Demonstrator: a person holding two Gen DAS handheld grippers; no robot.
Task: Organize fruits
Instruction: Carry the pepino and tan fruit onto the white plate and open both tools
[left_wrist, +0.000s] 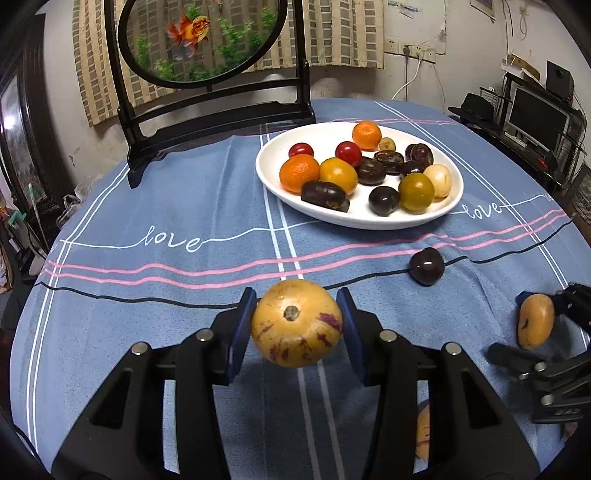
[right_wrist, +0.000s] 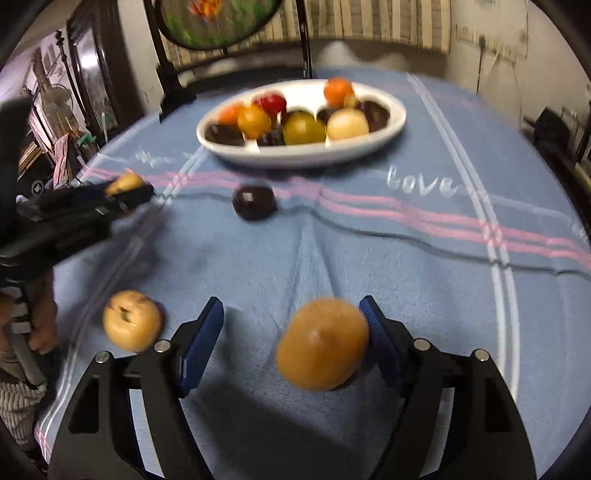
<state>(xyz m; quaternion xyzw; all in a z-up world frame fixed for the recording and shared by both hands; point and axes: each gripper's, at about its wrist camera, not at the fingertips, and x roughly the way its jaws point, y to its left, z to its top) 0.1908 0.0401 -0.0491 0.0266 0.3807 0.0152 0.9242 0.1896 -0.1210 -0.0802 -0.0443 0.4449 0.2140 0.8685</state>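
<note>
Left wrist view shows the left gripper (left_wrist: 296, 325) clenched on a yellow fruit with purple streaks (left_wrist: 296, 323), both blue pads pressed against its sides and the fruit lifted clear of the blue striped tablecloth (left_wrist: 184, 206). Right wrist view is blurred, but the right gripper (right_wrist: 291, 332) stands released: its jaws are spread, and a tan fruit (right_wrist: 322, 344) lies between them against the right pad, well apart from the left pad; whether it rests fully on the cloth I cannot tell. Just left of that gripper another pale yellow fruit (right_wrist: 132, 319) lies on the cloth. Farther out, a dark purple fruit (left_wrist: 426, 266) sits alone on the cloth, short of the white plate (left_wrist: 269, 162). On the plate lie two oranges (left_wrist: 299, 172), red cherry tomatoes (left_wrist: 348, 153), several dark purple fruits (left_wrist: 384, 200), yellow-green fruits (left_wrist: 416, 192) and a pale one (left_wrist: 438, 180). Behind the plate stands a dark wooden stand holding a round goldfish panel (left_wrist: 201, 37).
</note>
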